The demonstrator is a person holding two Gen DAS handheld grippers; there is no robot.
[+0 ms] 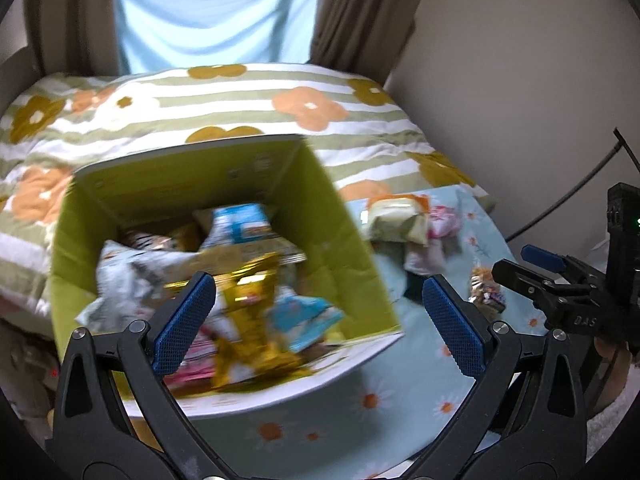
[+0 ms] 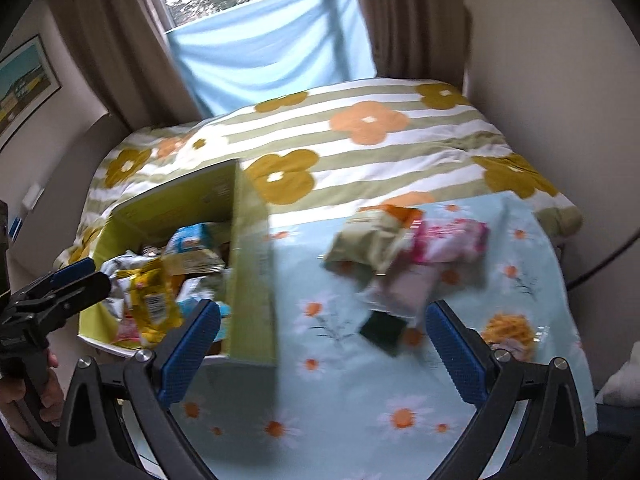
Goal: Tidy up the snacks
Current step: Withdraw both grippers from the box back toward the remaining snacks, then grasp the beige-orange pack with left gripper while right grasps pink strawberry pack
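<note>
A green cardboard box stands on the bed, filled with several snack packets, among them a gold packet and a light blue one. My left gripper hovers open over the box's near side, with nothing clamped between its blue pads. The right wrist view shows the box to the left. Loose snacks lie right of it: a green-beige packet, a pink packet, a small dark green pack and a clear pack of orange snacks. My right gripper is open above the cloth, holding nothing.
A light blue daisy-print cloth covers the near part of the bed, over a striped flower quilt. Brown curtains and a window stand behind. A wall runs close on the right. A hand holds the left gripper's handle.
</note>
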